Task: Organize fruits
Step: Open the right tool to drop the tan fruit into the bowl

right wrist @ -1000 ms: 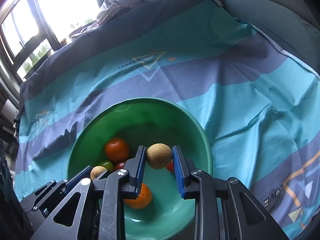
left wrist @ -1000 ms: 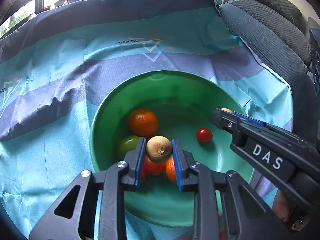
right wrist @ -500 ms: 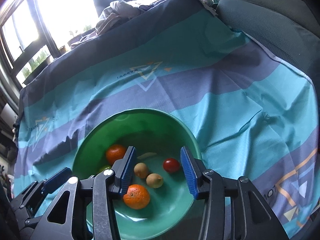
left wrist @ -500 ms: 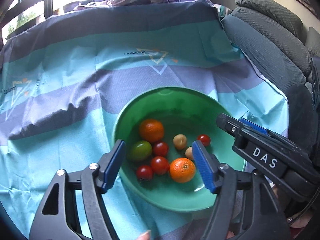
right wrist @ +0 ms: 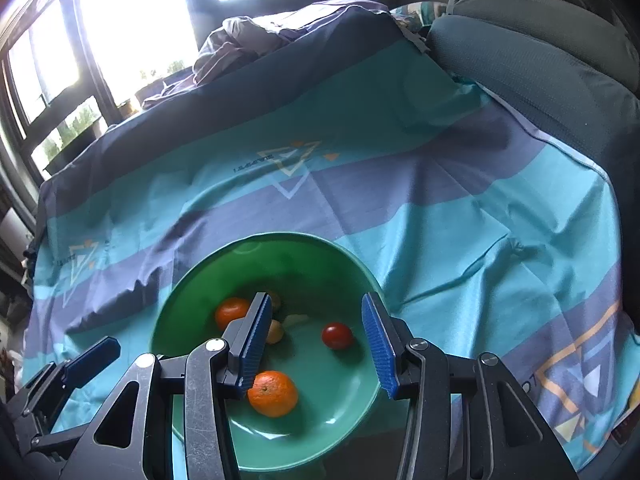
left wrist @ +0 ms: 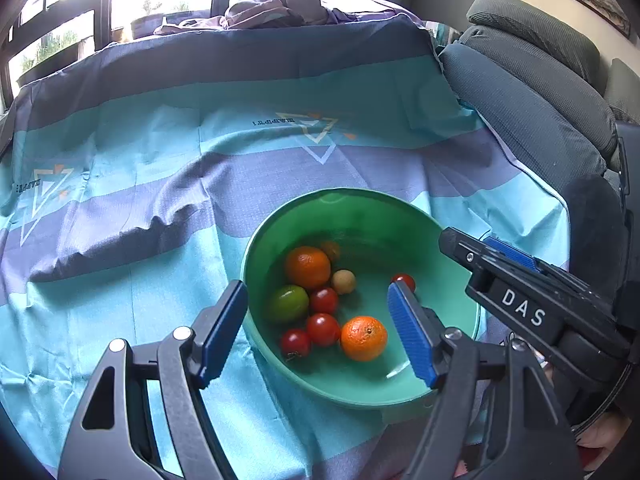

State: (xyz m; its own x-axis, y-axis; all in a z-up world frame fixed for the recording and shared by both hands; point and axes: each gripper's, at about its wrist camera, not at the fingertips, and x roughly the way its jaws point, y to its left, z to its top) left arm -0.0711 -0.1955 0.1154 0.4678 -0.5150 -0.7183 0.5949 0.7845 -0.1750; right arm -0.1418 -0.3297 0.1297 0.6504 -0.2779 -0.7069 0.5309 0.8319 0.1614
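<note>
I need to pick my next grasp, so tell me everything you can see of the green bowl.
The green bowl is round, deep and glossy, plastic by its look, upright on the striped cloth. Inside lie two oranges, a green fruit, several cherry tomatoes and small tan fruits, clustered left of centre; one tomato sits apart. Both the left gripper and right gripper hover open over it; neither visibly touches it.

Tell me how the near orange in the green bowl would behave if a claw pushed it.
The near orange is round, so it would probably roll. The green bowl curves upward, likely returning it. Its skin looks dimpled, perhaps giving fair grip.
</note>
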